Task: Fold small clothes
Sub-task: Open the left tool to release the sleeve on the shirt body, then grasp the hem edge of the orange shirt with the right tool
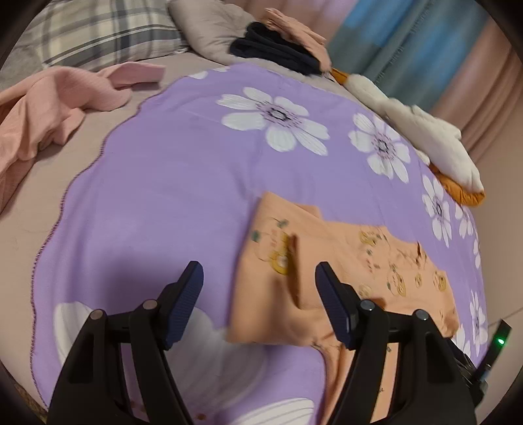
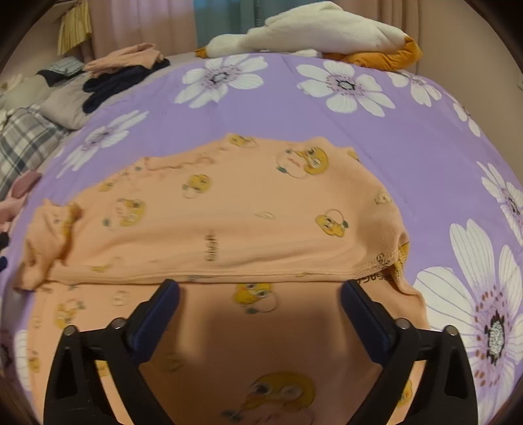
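Observation:
A small peach garment with yellow cartoon prints (image 2: 228, 222) lies on a purple flowered blanket (image 2: 408, 140), partly folded over itself with a hem running across. My right gripper (image 2: 260, 287) is open and empty, just above that folded hem. In the left wrist view the same garment (image 1: 327, 261) lies to the right on the blanket (image 1: 163, 179). My left gripper (image 1: 258, 271) is open and empty over the garment's left edge.
A pink knit garment (image 1: 49, 108) lies at the left on the bed. A stack of dark and peach clothes (image 1: 281, 42) sits at the back by pillows (image 1: 98, 29). A white and orange plush toy (image 2: 310, 32) lies along the blanket's far edge.

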Action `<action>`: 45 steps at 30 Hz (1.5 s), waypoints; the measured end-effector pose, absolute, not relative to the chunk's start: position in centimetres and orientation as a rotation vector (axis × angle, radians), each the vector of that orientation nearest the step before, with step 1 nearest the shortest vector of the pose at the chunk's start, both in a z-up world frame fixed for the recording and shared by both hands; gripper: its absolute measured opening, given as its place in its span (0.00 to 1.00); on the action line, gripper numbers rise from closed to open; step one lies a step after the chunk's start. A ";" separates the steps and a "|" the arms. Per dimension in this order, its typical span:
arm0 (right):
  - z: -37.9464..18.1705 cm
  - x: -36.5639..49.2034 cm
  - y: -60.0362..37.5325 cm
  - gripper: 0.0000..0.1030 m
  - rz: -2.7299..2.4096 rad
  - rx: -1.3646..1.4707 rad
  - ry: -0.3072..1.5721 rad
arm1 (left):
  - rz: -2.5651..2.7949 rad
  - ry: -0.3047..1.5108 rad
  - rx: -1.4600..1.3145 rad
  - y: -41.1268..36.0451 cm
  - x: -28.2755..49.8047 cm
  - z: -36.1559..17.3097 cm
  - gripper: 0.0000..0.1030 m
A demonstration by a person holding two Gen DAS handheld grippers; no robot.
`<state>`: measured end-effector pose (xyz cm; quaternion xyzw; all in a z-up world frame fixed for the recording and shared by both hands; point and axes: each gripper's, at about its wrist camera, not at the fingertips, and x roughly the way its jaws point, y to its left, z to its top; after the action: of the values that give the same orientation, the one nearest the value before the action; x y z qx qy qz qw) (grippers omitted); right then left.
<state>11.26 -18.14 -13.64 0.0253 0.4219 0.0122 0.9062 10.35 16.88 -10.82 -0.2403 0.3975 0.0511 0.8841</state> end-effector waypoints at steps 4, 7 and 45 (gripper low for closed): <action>-10.4 10.4 -15.3 0.89 0.153 0.011 0.816 | 0.125 0.826 -0.549 18.5 10.1 -10.9 0.53; -8.7 10.3 -11.6 0.73 0.279 -0.063 0.789 | 0.158 0.848 -0.553 19.4 9.9 -11.1 0.39; -2.9 16.0 -1.8 0.06 0.473 -0.183 0.699 | 0.090 0.815 -0.580 20.9 9.8 -10.9 0.32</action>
<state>16.04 -1.78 -2.95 -0.0887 0.3385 0.2293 0.9083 9.85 20.94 -10.89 -0.2781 0.3907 0.0429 0.8765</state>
